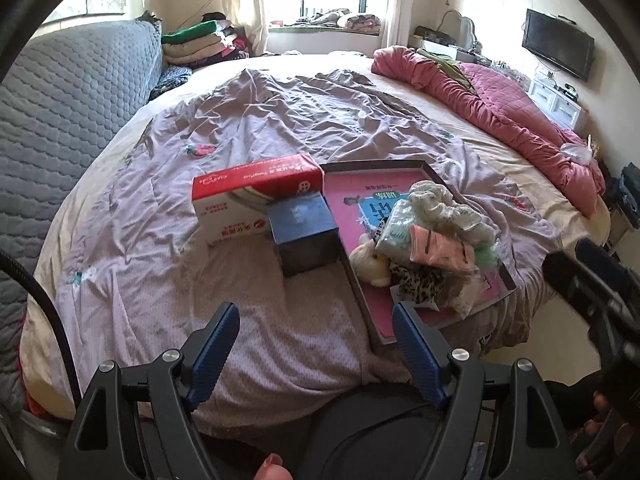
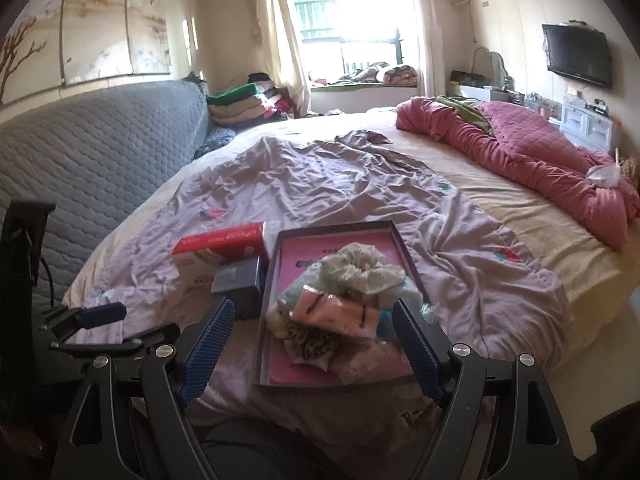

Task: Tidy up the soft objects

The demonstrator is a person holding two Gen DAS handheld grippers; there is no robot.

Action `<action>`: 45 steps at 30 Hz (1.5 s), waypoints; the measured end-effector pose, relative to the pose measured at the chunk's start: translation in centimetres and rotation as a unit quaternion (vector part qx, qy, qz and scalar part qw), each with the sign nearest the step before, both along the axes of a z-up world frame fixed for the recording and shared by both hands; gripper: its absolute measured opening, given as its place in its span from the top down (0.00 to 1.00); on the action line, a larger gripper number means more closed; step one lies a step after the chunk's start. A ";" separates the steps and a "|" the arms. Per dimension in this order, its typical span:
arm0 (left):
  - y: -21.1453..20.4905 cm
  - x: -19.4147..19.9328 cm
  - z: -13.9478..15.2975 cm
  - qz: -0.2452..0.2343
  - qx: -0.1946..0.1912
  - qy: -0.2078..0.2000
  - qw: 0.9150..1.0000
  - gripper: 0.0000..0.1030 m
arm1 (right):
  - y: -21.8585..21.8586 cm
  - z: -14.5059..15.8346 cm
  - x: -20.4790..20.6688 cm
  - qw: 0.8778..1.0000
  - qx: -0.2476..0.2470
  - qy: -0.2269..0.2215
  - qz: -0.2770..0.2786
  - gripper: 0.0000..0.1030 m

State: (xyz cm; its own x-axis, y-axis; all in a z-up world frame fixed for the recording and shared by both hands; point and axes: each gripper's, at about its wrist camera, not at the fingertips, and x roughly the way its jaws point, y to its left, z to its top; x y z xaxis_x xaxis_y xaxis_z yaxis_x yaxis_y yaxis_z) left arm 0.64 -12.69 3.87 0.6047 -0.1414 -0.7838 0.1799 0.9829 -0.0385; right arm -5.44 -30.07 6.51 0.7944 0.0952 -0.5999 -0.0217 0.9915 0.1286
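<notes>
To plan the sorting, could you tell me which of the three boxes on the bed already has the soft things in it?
The shallow pink-lined tray box; the red box and dark blue box beside it are closed.

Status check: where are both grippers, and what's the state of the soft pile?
Left gripper open, empty, over the bedsheet. Right gripper open, empty, facing the soft pile. Pile untouched in pink tray. Blue box and red box beside tray.
</notes>
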 end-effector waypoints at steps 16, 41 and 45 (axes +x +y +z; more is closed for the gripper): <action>1.0 -1.9 -1.9 0.021 0.011 0.017 1.000 0.24 | 1.7 -2.4 -2.0 1.000 -0.006 0.008 0.011 0.20; 1.0 -2.1 -2.8 0.035 0.022 0.022 0.999 0.24 | 2.2 -4.0 -1.3 0.999 0.010 0.030 0.024 0.20; 1.0 -2.0 -2.8 0.037 0.022 0.023 0.999 0.24 | 2.2 -3.9 -1.4 0.999 0.009 0.026 0.026 0.20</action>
State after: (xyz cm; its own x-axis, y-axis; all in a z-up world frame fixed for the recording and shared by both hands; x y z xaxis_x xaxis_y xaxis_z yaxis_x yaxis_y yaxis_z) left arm -1.36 -11.65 1.07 0.5752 -0.0631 -0.8156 0.1061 0.9944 -0.0021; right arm -6.79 -27.87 2.66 0.7564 0.1460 -0.6376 -0.0651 0.9867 0.1487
